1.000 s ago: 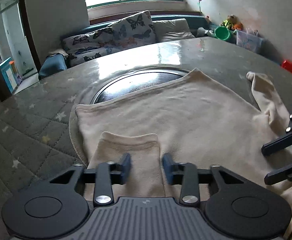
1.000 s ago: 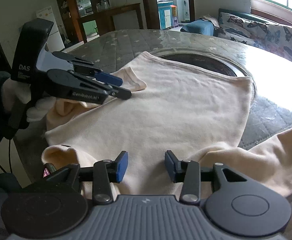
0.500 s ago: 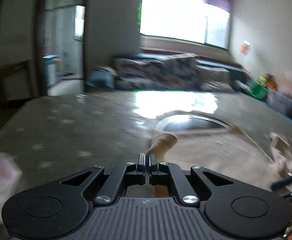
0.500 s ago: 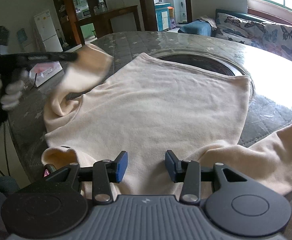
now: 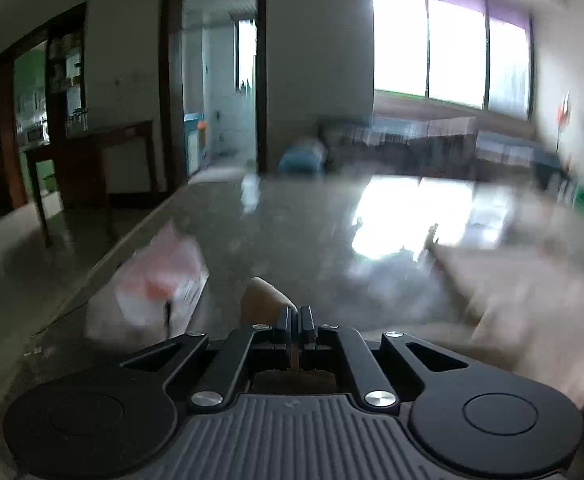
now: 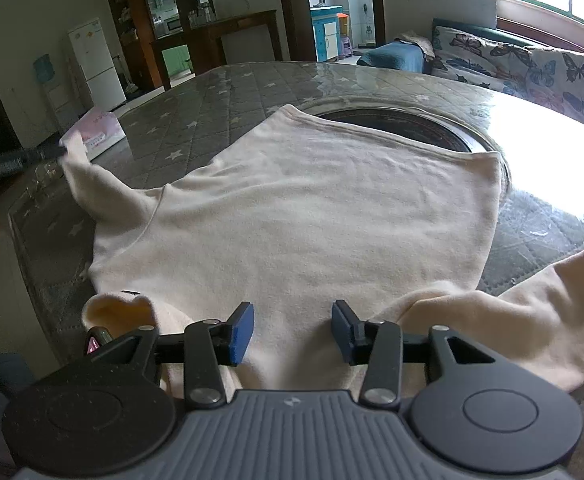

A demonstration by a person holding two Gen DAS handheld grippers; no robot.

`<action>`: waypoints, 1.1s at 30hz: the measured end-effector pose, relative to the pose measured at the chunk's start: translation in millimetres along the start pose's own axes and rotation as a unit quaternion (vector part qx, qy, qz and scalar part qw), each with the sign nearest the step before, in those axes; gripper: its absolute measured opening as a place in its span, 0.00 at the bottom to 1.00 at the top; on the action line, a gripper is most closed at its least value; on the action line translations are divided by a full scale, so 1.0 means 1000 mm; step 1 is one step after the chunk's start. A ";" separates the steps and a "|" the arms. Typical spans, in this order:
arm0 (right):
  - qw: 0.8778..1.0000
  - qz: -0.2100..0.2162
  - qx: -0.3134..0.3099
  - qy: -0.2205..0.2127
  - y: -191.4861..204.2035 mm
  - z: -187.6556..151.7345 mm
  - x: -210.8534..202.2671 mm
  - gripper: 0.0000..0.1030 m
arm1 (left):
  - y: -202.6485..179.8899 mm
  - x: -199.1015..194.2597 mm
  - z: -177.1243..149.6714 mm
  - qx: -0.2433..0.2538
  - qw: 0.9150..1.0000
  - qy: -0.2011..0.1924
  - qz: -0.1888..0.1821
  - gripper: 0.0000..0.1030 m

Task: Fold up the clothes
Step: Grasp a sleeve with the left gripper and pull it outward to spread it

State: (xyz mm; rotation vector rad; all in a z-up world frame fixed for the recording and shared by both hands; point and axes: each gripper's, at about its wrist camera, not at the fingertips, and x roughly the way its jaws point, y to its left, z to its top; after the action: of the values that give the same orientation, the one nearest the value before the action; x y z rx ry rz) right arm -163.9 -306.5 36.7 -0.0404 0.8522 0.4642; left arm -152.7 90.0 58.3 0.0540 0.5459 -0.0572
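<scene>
Cream long-sleeved knit top (image 6: 324,216) spread flat on grey star-quilted table (image 6: 212,120), ahead of right gripper (image 6: 292,330), jaws released and empty. Left gripper (image 5: 297,320) clenched on sleeve cuff (image 5: 262,300), drawn out sideways. Soft, light, limp fabric; best pinched at cuffs, hem corners.

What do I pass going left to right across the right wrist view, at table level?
left gripper pinching the sleeve cuff → pink box → cream sweater body → dark round inset → other sleeve
</scene>
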 end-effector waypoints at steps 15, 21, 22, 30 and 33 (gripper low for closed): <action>1.000 0.005 -0.001 0.000 -0.001 -0.001 -0.001 0.46 | 0.036 0.021 -0.004 -0.116 0.990 0.070 -0.037 0.45; 1.000 0.005 -0.002 -0.001 -0.001 -0.001 -0.002 0.46 | 0.038 0.030 0.011 -0.135 0.988 0.060 -0.035 0.08; 1.000 0.006 -0.001 -0.001 -0.001 -0.001 -0.001 0.46 | 0.034 0.026 0.020 -0.123 0.991 0.040 -0.044 0.08; 1.000 0.005 0.004 -0.004 -0.001 -0.001 -0.002 0.47 | 0.011 -0.033 0.061 -0.001 0.979 -0.154 -0.134 0.11; 1.000 0.007 0.004 -0.005 -0.001 -0.001 -0.002 0.47 | 0.017 -0.011 0.041 0.025 0.992 -0.084 -0.089 0.12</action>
State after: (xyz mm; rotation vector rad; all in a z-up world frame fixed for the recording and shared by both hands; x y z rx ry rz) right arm -165.3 -308.7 36.8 -0.0260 0.8451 0.4734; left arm -139.8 104.8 99.5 0.0484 0.3798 -0.2483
